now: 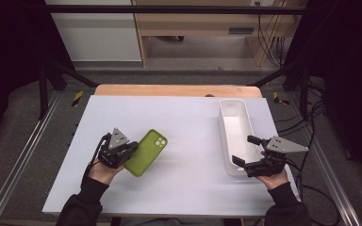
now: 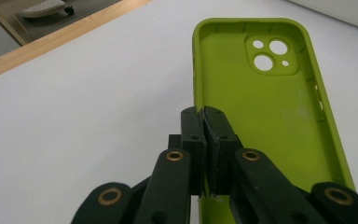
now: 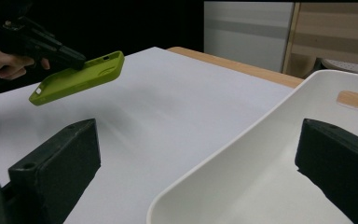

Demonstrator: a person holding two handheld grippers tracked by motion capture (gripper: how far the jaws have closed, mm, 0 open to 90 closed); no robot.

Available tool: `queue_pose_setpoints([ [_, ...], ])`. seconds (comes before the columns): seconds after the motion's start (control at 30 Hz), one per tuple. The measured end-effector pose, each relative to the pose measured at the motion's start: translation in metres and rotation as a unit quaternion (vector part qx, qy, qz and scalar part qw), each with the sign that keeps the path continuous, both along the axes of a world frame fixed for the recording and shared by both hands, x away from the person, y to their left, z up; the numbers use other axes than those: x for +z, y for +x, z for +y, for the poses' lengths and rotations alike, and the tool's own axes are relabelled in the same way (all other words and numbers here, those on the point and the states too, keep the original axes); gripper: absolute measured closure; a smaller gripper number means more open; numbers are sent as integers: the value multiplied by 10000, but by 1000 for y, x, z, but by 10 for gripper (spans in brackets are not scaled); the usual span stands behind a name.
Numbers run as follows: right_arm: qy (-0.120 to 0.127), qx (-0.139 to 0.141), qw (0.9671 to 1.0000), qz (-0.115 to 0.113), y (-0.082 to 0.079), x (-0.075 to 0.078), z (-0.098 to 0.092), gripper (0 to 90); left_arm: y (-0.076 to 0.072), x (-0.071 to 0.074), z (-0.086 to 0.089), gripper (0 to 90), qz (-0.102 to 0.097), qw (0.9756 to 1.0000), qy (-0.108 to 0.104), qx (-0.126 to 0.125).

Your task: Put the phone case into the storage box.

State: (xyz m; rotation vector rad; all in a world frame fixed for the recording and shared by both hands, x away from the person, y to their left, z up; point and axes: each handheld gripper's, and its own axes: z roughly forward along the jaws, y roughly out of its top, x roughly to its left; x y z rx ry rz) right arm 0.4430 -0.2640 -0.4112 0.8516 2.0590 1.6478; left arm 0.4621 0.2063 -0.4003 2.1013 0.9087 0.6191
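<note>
Partly off-frame: phone case (image 2: 265,107), btm edge.

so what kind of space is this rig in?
Probably a lab data-collection station rather than a home. A white table stands inside a black frame with side rails, loose cables trail at the right, and plain wooden furniture stands behind.
</note>
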Motion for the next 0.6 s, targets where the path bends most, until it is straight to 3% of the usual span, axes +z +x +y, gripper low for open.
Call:
queue_pose_setpoints([
  [0.6, -159, 127, 9998, 84, -1, 6, 17, 7, -10, 3, -17, 871, -185, 9996, 162, -157],
])
